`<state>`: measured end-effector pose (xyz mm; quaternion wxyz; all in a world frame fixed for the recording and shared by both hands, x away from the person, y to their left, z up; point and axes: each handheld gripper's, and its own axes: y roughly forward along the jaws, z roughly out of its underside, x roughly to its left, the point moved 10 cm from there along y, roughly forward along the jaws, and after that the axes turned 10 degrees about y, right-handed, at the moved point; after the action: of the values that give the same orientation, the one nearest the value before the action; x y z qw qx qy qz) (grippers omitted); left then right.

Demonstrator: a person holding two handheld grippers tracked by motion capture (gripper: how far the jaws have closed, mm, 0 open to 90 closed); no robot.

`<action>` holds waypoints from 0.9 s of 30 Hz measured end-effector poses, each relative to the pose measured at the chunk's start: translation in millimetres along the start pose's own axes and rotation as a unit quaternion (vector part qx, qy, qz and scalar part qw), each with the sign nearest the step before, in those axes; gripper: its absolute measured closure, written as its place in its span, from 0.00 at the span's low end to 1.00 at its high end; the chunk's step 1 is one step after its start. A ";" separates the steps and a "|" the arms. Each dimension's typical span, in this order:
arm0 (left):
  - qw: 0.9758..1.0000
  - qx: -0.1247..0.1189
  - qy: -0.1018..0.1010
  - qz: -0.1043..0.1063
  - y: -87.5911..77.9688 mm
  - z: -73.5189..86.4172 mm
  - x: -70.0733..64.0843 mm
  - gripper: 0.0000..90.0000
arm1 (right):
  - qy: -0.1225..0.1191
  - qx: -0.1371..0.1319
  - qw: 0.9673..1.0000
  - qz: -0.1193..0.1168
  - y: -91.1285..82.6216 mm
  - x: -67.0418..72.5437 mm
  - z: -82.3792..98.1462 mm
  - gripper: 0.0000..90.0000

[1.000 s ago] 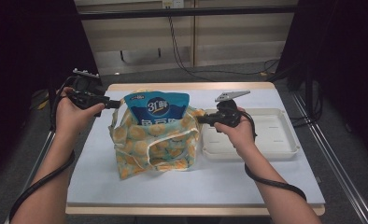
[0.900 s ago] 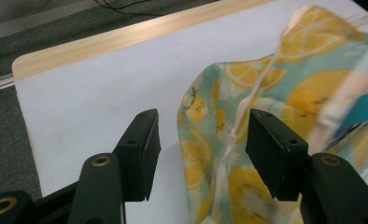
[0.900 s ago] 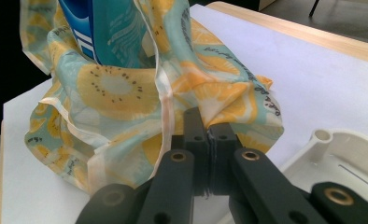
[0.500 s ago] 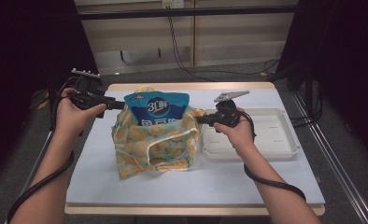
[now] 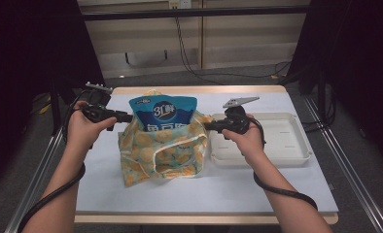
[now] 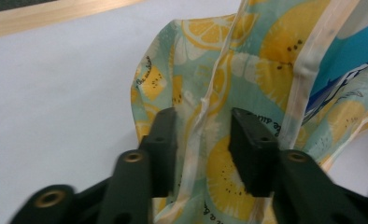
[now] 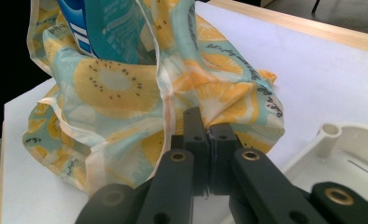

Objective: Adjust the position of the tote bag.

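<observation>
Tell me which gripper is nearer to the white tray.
Right. The right gripper is shut on the fabric bag at the white tray's left edge; the left gripper is on the bag's far side, fabric between its jaws.

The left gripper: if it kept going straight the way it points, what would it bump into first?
The left gripper would likely meet the lemon-print fabric bag first; the bag's seam edge already lies between its jaws, which have just been closing.
</observation>
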<state>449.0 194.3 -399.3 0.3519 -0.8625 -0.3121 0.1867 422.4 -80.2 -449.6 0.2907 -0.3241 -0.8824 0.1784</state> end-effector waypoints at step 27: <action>1.000 0.003 0.000 -0.021 -9.8 3.1 -1.9 0.74 | -0.011 0.001 0.999 0.037 -13.0 -16.5 2.2 0.82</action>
<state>441.9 200.0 -394.1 0.3579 -0.8547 -0.3300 0.1801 425.1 -101.1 -451.3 0.2747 -0.3541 -0.8727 0.1937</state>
